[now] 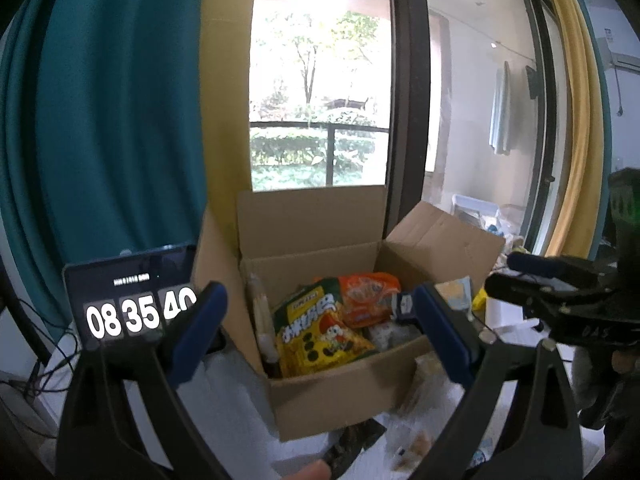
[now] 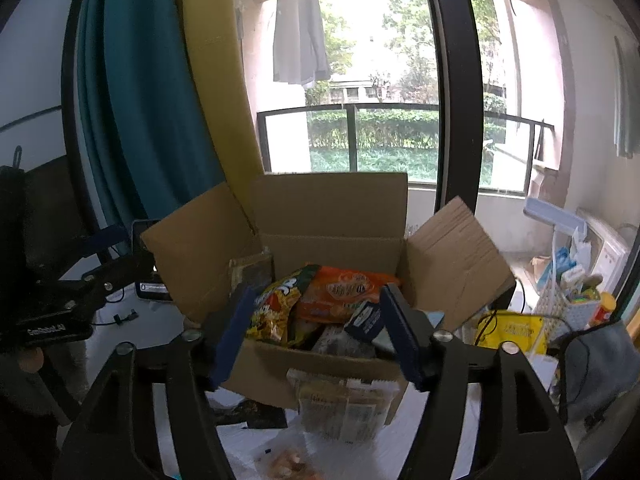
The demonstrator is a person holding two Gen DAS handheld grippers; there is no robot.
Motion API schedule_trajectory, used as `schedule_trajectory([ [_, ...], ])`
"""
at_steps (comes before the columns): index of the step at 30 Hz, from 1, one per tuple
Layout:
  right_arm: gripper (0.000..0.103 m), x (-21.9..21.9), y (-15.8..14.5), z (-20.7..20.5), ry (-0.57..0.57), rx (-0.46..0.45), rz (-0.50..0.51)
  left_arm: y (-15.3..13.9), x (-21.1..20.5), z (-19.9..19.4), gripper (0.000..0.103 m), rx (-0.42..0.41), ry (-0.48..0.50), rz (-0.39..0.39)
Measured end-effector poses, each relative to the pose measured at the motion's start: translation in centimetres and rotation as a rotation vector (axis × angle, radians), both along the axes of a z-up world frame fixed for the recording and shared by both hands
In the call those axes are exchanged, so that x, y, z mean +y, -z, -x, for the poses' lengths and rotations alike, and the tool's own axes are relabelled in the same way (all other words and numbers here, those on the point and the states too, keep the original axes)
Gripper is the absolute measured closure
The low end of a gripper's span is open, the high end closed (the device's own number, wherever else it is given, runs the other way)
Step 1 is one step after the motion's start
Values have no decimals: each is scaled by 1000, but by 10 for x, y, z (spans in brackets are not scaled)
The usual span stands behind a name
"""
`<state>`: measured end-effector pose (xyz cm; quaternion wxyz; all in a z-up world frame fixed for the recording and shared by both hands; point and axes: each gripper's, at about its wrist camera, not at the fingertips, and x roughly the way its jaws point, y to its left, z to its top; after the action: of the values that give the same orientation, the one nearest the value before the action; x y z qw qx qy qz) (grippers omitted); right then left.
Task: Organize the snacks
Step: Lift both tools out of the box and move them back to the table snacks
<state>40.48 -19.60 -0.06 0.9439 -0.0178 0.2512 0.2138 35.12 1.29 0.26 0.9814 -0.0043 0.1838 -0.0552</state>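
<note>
A corrugated cardboard box (image 1: 344, 392) stood on a white-covered table (image 1: 224, 396), its four flaps folded up and outward, matte brown with visible fluting on the right flap. Inside lay crinkled, glossy snack bags: a yellow bag (image 1: 320, 332) printed with dark round biscuits, an orange bag (image 1: 368, 296) leaning behind it, and a small dark-blue packet (image 2: 364, 318) at the right. The left gripper (image 1: 320, 336), with black rigid arms and blue rubbery pads, stood spread wide with nothing between its fingers, framing the box opening. The right gripper (image 2: 316, 336) was likewise spread, empty, its pads apart on either side of the box's near wall. Only the left wrist view showed a dark tablet (image 1: 132, 300) displaying large white clock digits beside the box's left flap, and the right gripper from the side at the frame's right edge. Only the right wrist view showed a clear flat packet (image 2: 344, 404) of pale wafers resting against the box's near wall, a loose transparent bag of orange-brown pieces (image 2: 286, 462) on the table in front, a yellow packet (image 2: 516, 332) to the right, and a grey garment (image 2: 298, 28) hanging outside the window.
</note>
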Motion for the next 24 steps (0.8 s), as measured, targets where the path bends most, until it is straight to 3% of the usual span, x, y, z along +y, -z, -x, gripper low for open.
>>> schedule_trajectory([
  [12,19,-5,53,9,46,72,-12,51,10,14,8,81,16,-11],
  [24,17,-12,112,1,143,187,9,116,17,10,8,227,86,-6],
])
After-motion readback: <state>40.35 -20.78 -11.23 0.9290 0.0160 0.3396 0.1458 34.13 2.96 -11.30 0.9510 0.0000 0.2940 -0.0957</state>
